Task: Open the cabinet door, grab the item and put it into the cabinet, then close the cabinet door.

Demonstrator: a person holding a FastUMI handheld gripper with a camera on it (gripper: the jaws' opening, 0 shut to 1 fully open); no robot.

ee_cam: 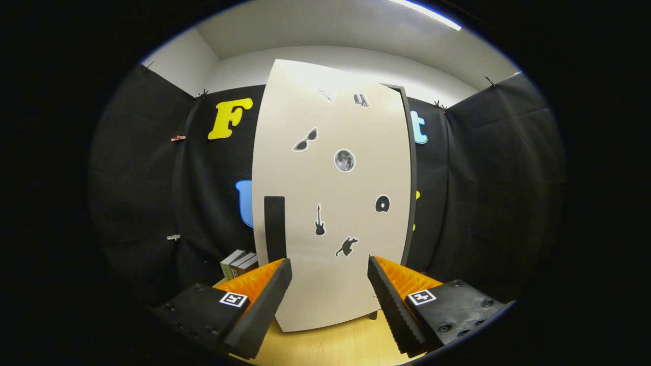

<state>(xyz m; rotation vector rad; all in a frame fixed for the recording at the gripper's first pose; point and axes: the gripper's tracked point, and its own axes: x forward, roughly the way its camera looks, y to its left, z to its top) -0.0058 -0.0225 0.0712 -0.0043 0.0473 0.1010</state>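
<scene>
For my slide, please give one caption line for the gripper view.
Open gripper faces the closed white cabinet door and its black handle.

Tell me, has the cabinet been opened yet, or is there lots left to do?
Nothing looks done yet. The white cabinet door with stickers appears shut. The gripper is open and empty, facing the door, its black handle just beyond the left finger. Still left: open the door, grab an item, perhaps the books beside the cabinet, put it inside, close up.
</scene>
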